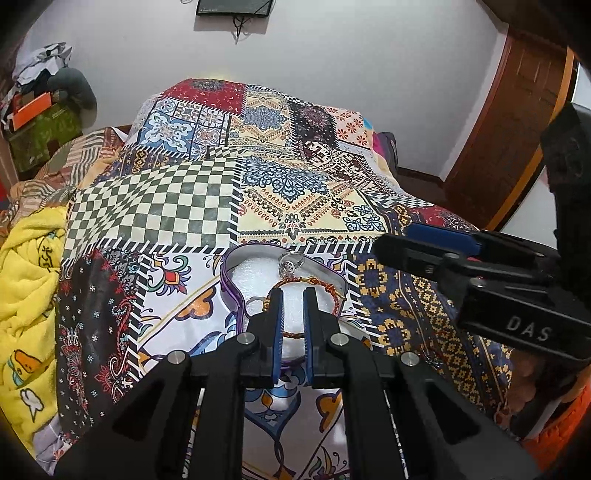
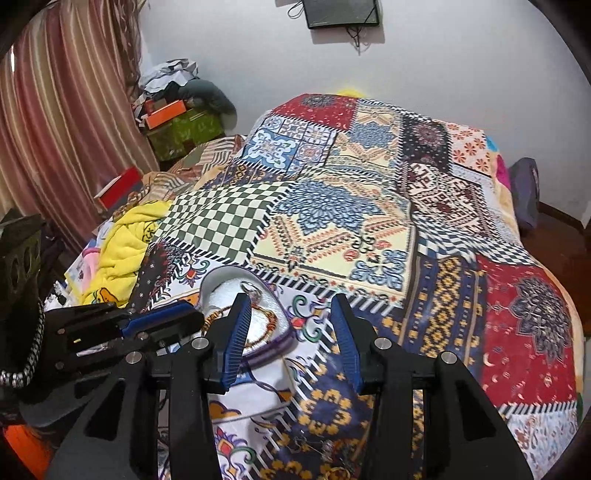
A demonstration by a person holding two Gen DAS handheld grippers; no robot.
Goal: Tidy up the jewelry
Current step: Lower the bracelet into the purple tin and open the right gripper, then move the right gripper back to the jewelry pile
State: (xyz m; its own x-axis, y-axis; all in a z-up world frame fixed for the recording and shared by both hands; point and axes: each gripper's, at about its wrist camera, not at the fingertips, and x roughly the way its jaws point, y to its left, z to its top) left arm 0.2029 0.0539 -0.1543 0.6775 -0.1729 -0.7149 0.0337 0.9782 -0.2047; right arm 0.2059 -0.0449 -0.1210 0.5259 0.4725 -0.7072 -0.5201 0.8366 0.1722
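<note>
The left gripper (image 1: 293, 295), jaws nearly together, is hovering directly over the heart-shaped tin (image 1: 231, 284), where a ring (image 1: 290, 263) and corded bracelet (image 1: 314, 286) are lying. The right gripper (image 2: 290, 317), jaws apart, is sitting farther right, the tin lying to its left

Left wrist view: low over the bed's (image 1: 207, 192) near edge, facing the far wall, close above the heart-shaped box (image 1: 236, 295). Right wrist view: slightly to its right, same heading, box (image 2: 275, 343) at lower left. Both share bed, box, wall screen (image 1: 234, 7).
</note>
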